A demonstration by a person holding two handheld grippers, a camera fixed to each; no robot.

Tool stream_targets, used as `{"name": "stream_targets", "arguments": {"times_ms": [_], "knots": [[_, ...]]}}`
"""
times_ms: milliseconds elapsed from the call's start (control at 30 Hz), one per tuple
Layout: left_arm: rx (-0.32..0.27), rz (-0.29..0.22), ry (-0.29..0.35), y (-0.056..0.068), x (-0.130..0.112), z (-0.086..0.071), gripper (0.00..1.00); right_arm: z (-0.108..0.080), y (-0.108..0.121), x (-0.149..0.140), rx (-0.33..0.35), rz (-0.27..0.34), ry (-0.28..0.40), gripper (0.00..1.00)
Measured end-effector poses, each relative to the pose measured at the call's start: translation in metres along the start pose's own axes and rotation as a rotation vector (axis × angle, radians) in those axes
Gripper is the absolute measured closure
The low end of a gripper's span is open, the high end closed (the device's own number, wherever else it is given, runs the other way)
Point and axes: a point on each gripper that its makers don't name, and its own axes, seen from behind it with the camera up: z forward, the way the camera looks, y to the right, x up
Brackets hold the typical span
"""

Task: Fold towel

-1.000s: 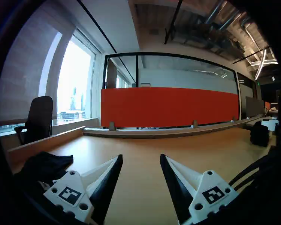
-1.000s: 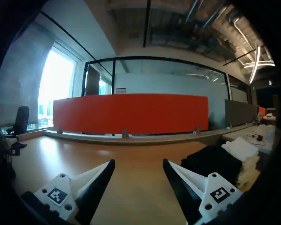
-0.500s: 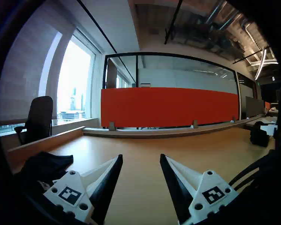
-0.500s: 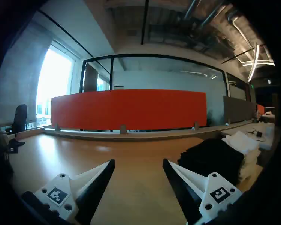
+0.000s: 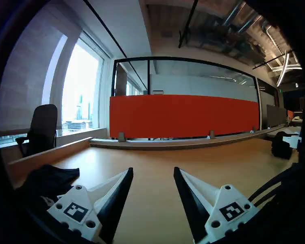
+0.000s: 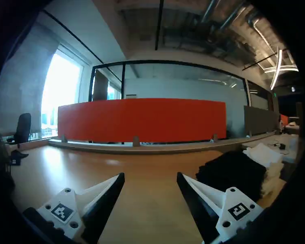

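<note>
In the left gripper view, my left gripper [image 5: 152, 173] is open above the wooden table [image 5: 160, 162] with nothing between its fingers. A crumpled black towel [image 5: 51, 179] lies on the table just left of its left finger. In the right gripper view, my right gripper [image 6: 150, 179] is open over the table [image 6: 144, 171], also holding nothing. A stack of folded black towels [image 6: 234, 177] sits beyond its right finger, with folded white towels [image 6: 266, 160] piled beside it on the right.
An orange partition [image 5: 183, 116] runs along the table's far edge. A black office chair [image 5: 40, 132] stands by the window at the left. A dark bundle [image 5: 280, 146] sits at the far right of the table in the left gripper view.
The left gripper has stayed still. The right gripper's view has shifted slightly, so the towel stack sits a little differently in the frame; both grippers remain open.
</note>
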Motion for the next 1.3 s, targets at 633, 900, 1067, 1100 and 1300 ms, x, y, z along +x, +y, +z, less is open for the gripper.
{"name": "stream_targets", "arguments": {"times_ms": [633, 900, 1067, 1100, 1300], "knots": [[0.000, 0.000, 0.000, 0.0001, -0.0003, -0.0003, 0.27, -0.0063, -0.0053, 0.0043, -0.002, -0.005, 0.010, 0.01], [0.000, 0.000, 0.000, -0.0005, 0.0001, -0.0004, 0.27, -0.0065, -0.0057, 0.0043, -0.002, -0.005, 0.010, 0.01], [0.000, 0.000, 0.000, -0.0001, 0.0005, -0.0007, 0.27, -0.0064, -0.0056, 0.0043, -0.002, -0.005, 0.010, 0.01], [0.000, 0.000, 0.000, -0.0001, 0.0006, -0.0008, 0.28, -0.0064, -0.0056, 0.0043, -0.002, -0.005, 0.010, 0.01], [0.000, 0.000, -0.001, -0.0003, 0.0014, -0.0008, 0.27, -0.0068, -0.0055, 0.0038, -0.002, -0.004, 0.010, 0.01]]}}
